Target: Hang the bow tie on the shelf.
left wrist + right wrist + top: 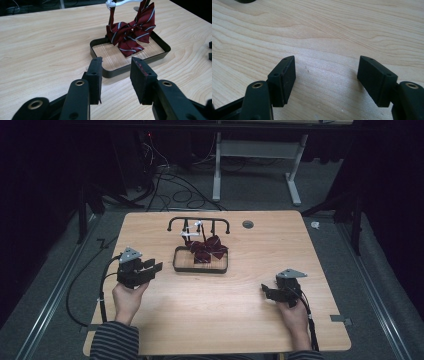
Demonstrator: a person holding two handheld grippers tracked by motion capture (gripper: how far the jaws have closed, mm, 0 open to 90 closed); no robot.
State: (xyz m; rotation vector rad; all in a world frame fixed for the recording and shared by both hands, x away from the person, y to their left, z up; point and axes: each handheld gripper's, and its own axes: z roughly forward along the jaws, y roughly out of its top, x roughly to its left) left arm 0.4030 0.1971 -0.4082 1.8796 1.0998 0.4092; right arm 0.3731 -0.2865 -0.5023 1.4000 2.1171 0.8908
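We see a striped bow (208,248) hanging over a tray (200,268) mid-counter (225,310). Our left claw (151,268) sits left of the tray, jaws apart and empty. Our right claw (267,292) gapes wide and empty over bare wood.

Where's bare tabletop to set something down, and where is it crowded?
Free: the near half of the table between the left tongs and right tongs, plus the far corners. Crowded: the centre back, where the tray holds the striped bow tie under the black rack.
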